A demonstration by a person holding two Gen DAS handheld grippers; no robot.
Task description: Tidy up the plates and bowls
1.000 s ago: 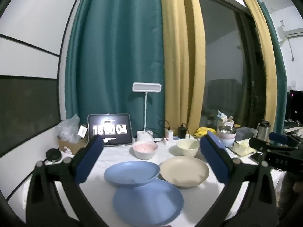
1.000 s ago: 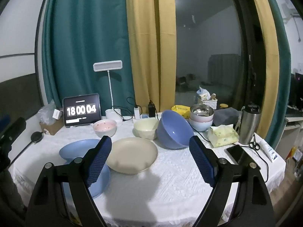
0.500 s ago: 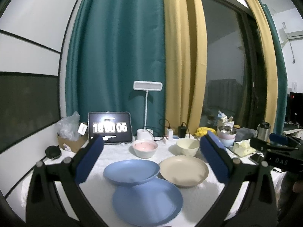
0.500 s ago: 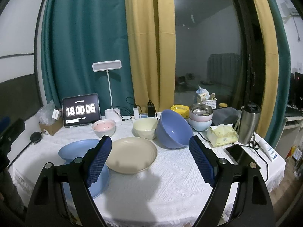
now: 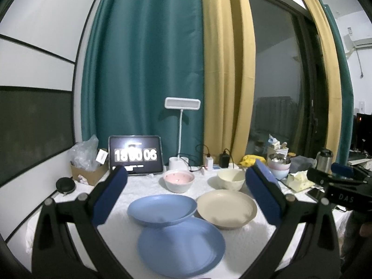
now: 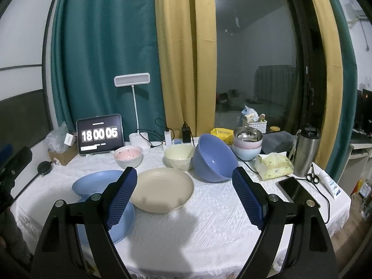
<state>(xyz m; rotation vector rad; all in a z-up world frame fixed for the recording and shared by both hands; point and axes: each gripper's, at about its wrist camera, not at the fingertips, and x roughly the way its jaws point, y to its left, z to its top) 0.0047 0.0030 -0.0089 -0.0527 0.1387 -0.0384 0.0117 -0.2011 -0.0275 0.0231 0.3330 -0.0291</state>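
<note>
Teal and mustard curtains hang behind a tabletop [image 6: 209, 211] under a white lace cloth. Biggest piece is the flat round blue plate [image 5: 181, 247] up front, with a shallower blue plate [image 5: 162, 209] propped on its far edge and a beige ribbed plate [image 6: 162, 189] just beside. Further back sit a tilted blue bowl [image 6: 214, 160], a cream bowl [image 6: 179, 157] and a small pink speckled bowl [image 6: 128, 155]. Left hand-held gripper [image 5: 186, 194] and right hand-held gripper [image 6: 183, 196] both hover spread wide, holding nothing. My worry: that propped plate looks tippy, so a clumsy nudge could slide it, and smooth rims might slip from the pads.
</note>
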